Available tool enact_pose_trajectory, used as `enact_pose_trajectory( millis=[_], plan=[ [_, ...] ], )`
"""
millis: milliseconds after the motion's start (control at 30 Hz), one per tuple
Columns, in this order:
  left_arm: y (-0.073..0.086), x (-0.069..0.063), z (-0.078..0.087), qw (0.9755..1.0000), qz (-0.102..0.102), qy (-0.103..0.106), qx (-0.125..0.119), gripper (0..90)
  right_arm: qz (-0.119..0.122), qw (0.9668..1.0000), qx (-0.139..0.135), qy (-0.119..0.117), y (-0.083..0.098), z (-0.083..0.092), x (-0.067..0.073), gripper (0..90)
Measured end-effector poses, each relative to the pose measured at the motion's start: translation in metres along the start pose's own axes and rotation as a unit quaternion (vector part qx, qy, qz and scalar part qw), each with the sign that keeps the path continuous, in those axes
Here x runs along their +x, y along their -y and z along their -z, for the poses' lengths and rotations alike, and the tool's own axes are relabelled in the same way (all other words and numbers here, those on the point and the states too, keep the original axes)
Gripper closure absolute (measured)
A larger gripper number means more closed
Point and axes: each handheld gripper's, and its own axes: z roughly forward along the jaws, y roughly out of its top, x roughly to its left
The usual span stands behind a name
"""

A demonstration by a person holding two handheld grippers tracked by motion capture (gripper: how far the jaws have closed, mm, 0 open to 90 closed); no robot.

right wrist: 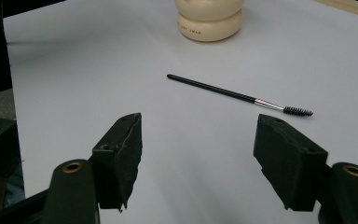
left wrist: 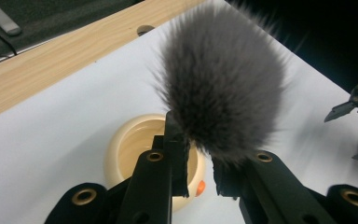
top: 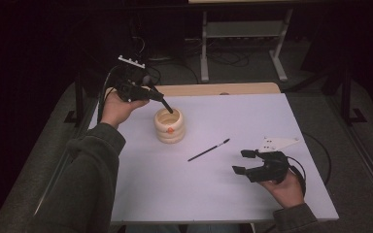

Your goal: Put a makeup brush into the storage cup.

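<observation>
My left gripper (top: 151,93) is shut on a fluffy grey makeup brush (left wrist: 221,79), gripping it just under the bristles. The brush's dark handle (top: 167,106) slants down into a cream ribbed cup (top: 170,125) on the white table mat (top: 233,194). In the left gripper view the cup (left wrist: 130,144) sits right below the jaws. A thin black spoolie brush (top: 209,150) lies flat on the mat to the right of the cup. My right gripper (top: 240,161) hovers open near the front right, and the spoolie (right wrist: 233,94) lies a short way ahead of its jaws.
A wooden table edge (top: 213,89) runs behind the mat. A metal stand (top: 243,39) is on the floor beyond. A cable (top: 320,145) loops off the right gripper by the mat's right edge. The other gripper (left wrist: 352,105) shows at the left gripper view's right edge.
</observation>
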Motion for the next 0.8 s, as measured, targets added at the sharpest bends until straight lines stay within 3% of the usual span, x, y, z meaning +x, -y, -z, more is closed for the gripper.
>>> enact_pose_trajectory(
  millis=[367,800],
  plan=[
    [0.002,0.011,0.0,0.9999,0.013,-0.011,0.0,77.6,-0.001,1.0,0.0,-0.001,0.0,0.0,0.0,31.4],
    [0.004,0.012,-0.008,0.9997,0.016,-0.018,0.007,77.6,0.0,1.0,0.0,-0.002,-0.001,0.0,0.0,31.5]
  ],
)
